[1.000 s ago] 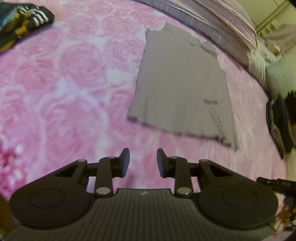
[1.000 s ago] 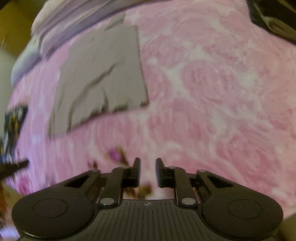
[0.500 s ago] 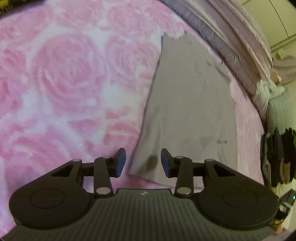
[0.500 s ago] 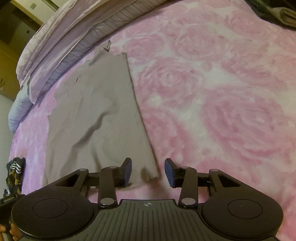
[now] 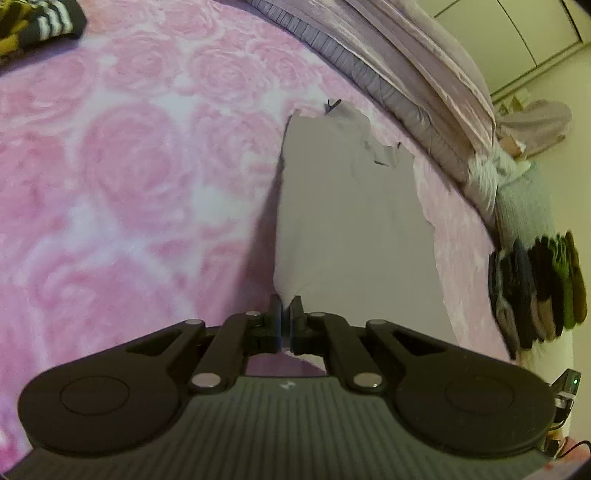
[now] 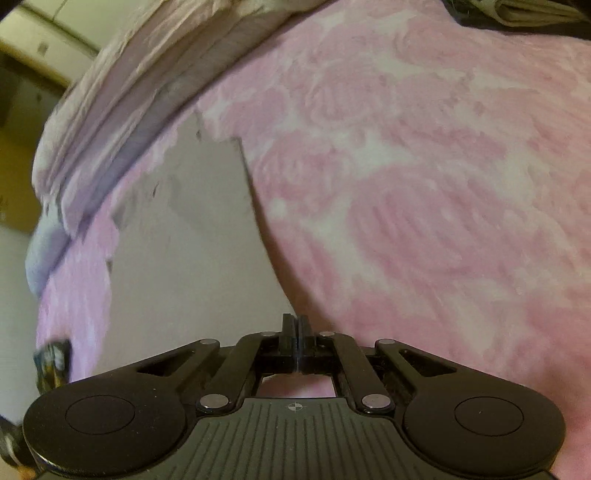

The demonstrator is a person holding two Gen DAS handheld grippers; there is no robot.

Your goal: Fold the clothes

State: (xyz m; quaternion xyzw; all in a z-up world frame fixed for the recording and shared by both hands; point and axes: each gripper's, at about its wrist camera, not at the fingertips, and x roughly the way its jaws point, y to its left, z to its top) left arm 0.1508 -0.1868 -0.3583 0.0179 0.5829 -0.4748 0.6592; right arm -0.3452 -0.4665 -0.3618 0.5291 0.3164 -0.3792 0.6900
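A grey garment (image 5: 351, 221) lies spread lengthwise on the pink rose-patterned bedspread (image 5: 129, 177), its far end near the pillows. My left gripper (image 5: 285, 304) is shut on the garment's near left corner, which is lifted and pulled taut off the bed. In the right wrist view the same grey garment (image 6: 192, 266) fills the left half, and my right gripper (image 6: 296, 323) is shut on its near right corner, also raised above the bedspread (image 6: 424, 221).
A lilac quilt and pillows (image 5: 388, 62) run along the far edge of the bed. A dark striped garment (image 5: 40, 26) lies at the far left. A stack of folded dark clothes (image 5: 535, 291) sits at the right edge of the bed.
Both grippers moved in over the garment's near corners, shut on them and lifted the near edge off the bedspread. Half a second ago both stood open just short of the corners.
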